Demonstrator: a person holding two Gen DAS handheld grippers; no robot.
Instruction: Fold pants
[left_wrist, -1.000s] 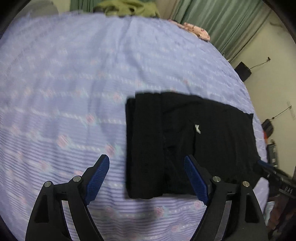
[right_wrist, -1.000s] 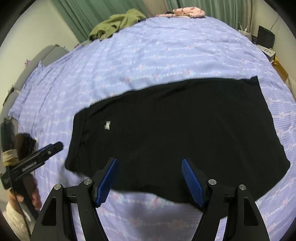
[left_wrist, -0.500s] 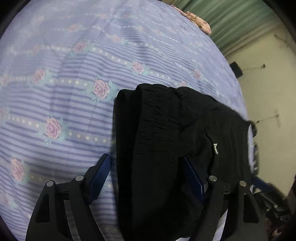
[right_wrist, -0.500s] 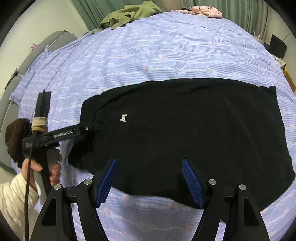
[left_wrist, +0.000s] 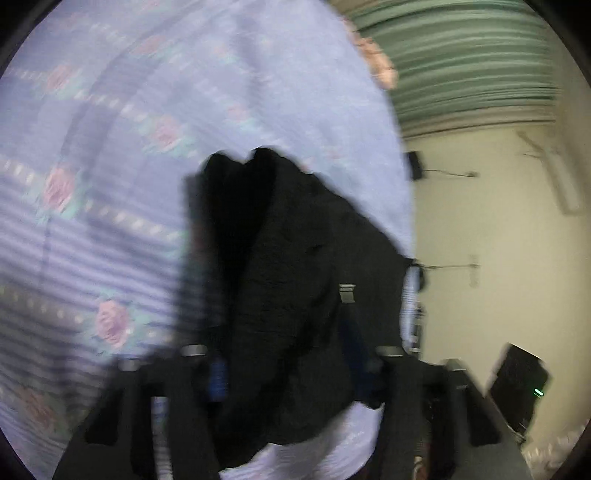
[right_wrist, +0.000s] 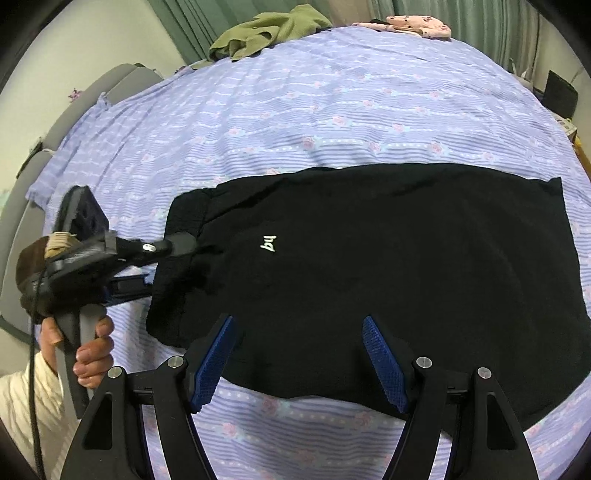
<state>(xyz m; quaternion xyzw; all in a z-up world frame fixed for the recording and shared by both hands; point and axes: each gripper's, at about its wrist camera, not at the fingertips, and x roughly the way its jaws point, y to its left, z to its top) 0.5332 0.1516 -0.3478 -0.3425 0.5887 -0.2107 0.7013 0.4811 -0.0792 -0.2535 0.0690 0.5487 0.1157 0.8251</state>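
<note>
The black pants (right_wrist: 388, 266), with a small white logo, lie spread flat toward the near edge of the floral bedsheet (right_wrist: 332, 103). The left gripper (right_wrist: 177, 247) has apparently pinched their bunched, lifted waistband end. The right gripper (right_wrist: 299, 354) hovers wide apart, empty.

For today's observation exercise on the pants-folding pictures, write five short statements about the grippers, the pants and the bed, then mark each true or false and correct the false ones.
1. The left gripper grips the waistband end of the black pants. True.
2. The right gripper is shut on the pants. False: it is open and holds nothing.
3. The pants lie on a plain white sheet. False: the bedsheet is purple striped with pink roses.
4. An olive green garment lies at the far edge of the bed. True.
5. The pants carry no marking. False: a small white logo shows.
</note>
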